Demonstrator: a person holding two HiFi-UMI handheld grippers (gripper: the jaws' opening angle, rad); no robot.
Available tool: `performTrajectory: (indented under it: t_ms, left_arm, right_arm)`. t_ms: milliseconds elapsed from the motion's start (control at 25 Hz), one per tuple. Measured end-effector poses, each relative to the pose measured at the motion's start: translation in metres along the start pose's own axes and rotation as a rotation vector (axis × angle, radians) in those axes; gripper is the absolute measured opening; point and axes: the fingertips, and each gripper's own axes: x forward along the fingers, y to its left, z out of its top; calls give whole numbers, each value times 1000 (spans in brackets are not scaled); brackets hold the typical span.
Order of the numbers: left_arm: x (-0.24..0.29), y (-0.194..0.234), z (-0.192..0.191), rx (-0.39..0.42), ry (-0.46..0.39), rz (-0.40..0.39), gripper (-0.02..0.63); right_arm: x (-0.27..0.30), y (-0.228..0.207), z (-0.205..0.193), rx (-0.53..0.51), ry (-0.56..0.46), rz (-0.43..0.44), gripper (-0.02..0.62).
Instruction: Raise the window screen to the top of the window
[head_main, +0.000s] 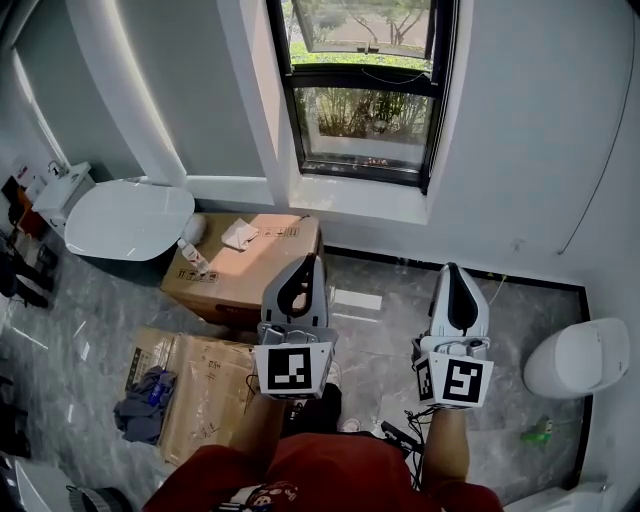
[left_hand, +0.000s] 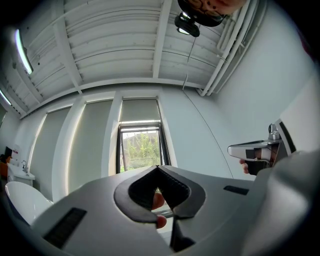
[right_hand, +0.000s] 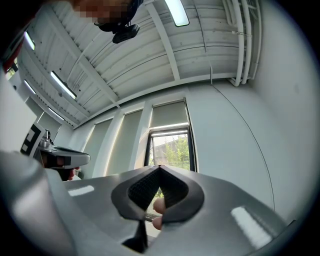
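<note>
The black-framed window (head_main: 365, 95) stands ahead in the white wall, with trees outside. In the left gripper view a pale screen (left_hand: 140, 109) covers the top of the window (left_hand: 141, 150); its bottom bar sits just above the glass. The right gripper view shows the same screen (right_hand: 170, 114) and window (right_hand: 171, 150). My left gripper (head_main: 308, 260) and right gripper (head_main: 453, 268) are held side by side, well short of the window and pointing at it. Both have their jaws shut with nothing between them, as the left gripper (left_hand: 158, 167) and right gripper (right_hand: 160, 166) show close up.
A white toilet (head_main: 130, 218) stands at the left. A cardboard box (head_main: 245, 265) sits below the sill (head_main: 350, 198), with flattened cardboard (head_main: 205, 385) and a pile of cloth (head_main: 145, 405) nearer. A white fixture (head_main: 578, 357) stands at the right on the grey tiled floor.
</note>
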Motion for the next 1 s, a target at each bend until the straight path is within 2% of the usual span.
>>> performTrajectory:
  t_ms: [400,840,1000]
  left_arm:
    - [44,20,-15,-21,-12,7,6]
    - [146,54,-43,-29,-11,-20,6]
    - [182,78,-56,-29,-6,-25,6]
  right_arm:
    - [48,-5,-20,-18,-6,-5,10]
    - [147,-17,-55,-40,12,-26,9]
    - [189,-9,-74,-45,23,-23,10]
